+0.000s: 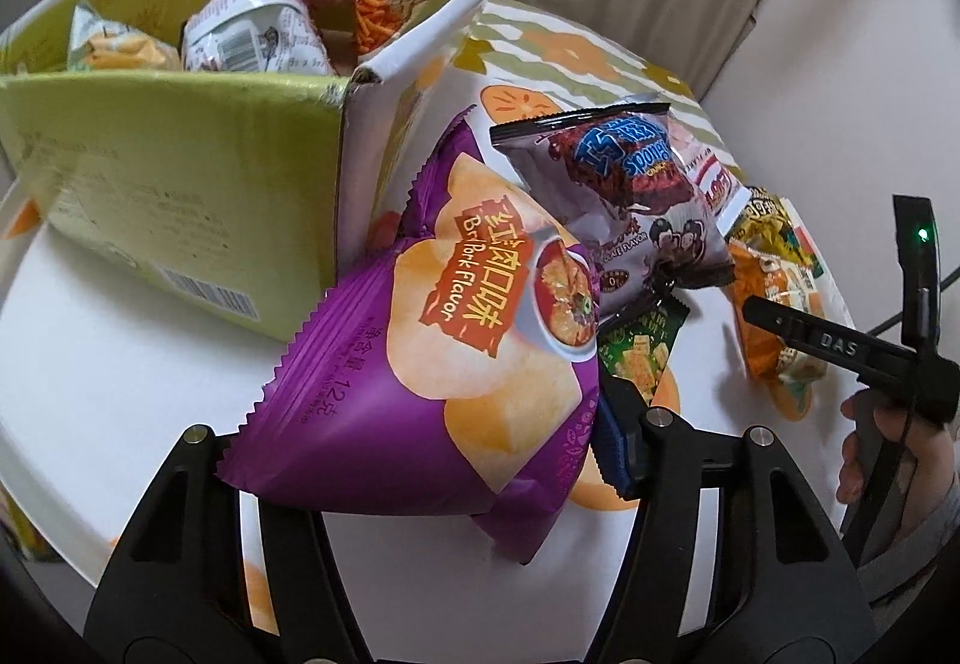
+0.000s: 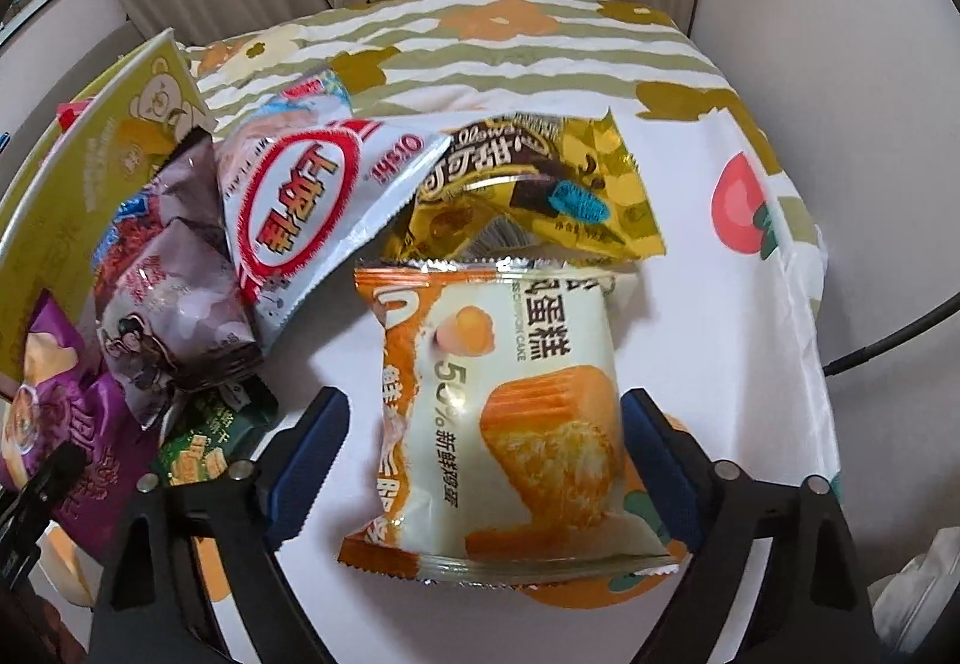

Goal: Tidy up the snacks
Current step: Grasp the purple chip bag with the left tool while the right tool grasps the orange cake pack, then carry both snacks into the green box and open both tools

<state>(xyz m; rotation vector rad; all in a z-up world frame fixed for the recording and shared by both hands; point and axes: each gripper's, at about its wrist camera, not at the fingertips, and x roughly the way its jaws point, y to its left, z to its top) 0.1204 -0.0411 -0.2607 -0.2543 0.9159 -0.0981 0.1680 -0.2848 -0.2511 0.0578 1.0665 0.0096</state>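
My left gripper [image 1: 420, 430] is shut on a puffy purple chip bag [image 1: 456, 364], just right of the green cardboard box [image 1: 180, 172]. Its blue right pad presses the bag's edge; the bag hides the left pad. The box holds several snack packets. My right gripper [image 2: 483, 412] is open and straddles an orange and cream cake packet [image 2: 516, 412] lying flat on the tablecloth, with small gaps at both pads. In the left wrist view the right gripper [image 1: 840, 346] hovers over that cake packet [image 1: 774, 328], and a hand grips its handle.
A heap of packets lies between the grippers: a grey-purple chocolate packet [image 2: 174, 304], a white and red packet [image 2: 312, 202], a gold packet [image 2: 540, 190] and a small green one [image 2: 204, 442]. The patterned cloth [image 2: 720, 244] ends at the table's right edge. Curtains hang behind.
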